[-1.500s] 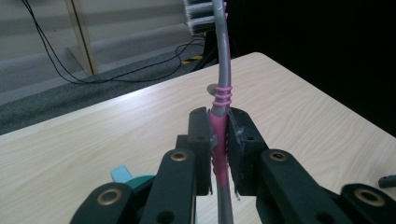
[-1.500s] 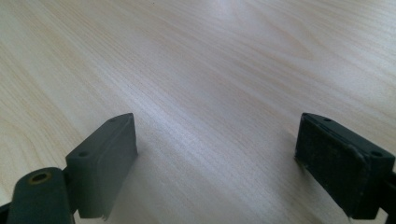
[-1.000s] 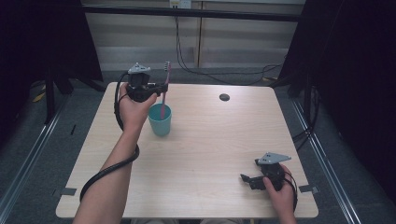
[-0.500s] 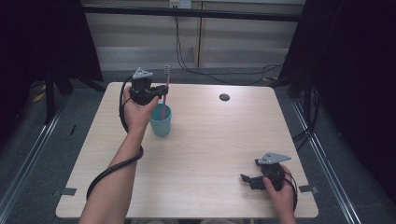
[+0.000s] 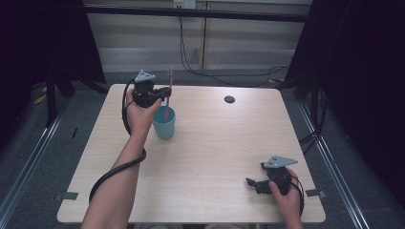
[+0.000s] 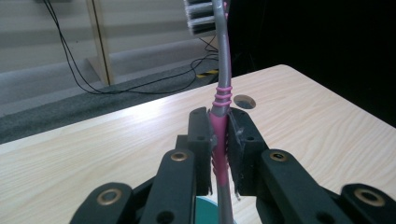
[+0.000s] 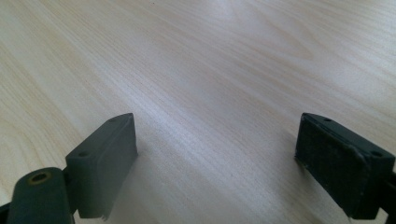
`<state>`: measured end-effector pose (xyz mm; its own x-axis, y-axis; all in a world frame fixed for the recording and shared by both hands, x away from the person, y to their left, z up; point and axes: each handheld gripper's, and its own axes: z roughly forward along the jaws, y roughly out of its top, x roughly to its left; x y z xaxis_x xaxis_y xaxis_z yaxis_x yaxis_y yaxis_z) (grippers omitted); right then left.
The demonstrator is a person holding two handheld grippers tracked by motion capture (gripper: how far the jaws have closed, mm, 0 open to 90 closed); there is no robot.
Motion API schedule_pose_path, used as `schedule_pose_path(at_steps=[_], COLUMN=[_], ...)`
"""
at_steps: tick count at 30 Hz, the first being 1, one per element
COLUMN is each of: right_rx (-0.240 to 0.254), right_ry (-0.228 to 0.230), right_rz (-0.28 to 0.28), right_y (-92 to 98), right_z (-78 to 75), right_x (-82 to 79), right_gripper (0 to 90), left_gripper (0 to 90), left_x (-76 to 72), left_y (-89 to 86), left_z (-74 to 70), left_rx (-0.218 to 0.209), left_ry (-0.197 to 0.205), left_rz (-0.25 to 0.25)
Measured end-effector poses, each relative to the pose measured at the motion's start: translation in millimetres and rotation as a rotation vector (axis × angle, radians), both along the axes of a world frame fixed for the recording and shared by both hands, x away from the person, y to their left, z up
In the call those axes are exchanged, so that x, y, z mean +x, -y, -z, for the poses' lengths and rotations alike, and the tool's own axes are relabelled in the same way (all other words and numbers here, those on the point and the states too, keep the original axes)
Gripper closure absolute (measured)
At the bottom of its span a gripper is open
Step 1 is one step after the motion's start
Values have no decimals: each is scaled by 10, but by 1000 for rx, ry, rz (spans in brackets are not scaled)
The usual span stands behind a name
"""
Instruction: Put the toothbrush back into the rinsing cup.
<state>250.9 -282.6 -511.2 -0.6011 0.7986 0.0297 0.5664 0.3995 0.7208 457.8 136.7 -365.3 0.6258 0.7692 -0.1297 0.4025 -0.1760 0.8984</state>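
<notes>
While the left gripper point(image 5: 165, 90) clamps the pink-grey toothbrush point(image 6: 219, 122) upright between its 2 jaws, the handle's lower end dips into the teal cup point(image 5: 164, 123) at the table's point(image 5: 219, 143) 10 o'clock. Cable hole point(image 5: 229, 99) at 1 o'clock. Right gripper point(image 5: 253, 183), jaws wide apart and empty, rests at 5 o'clock.

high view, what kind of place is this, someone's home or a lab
Most likely a lab or recording booth, not a home: a bare wooden table ringed by black curtains, loose cables on the floor behind, and tape marks beside the table.
</notes>
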Motion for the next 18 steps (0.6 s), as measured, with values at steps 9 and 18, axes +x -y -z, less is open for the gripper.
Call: schedule_pose_path(at_steps=[9, 18], right_rx=[1, 0], right_ry=[-1, 0], right_rz=[2, 0], right_y=[-2, 0], right_z=[0, 0], right_x=[-1, 0], right_gripper=[123, 123], left_gripper=[807, 807], left_x=[16, 49], left_y=[-28, -37], left_z=[-68, 83], left_rx=[9, -7], left_ry=[14, 17], left_rz=[-10, -35])
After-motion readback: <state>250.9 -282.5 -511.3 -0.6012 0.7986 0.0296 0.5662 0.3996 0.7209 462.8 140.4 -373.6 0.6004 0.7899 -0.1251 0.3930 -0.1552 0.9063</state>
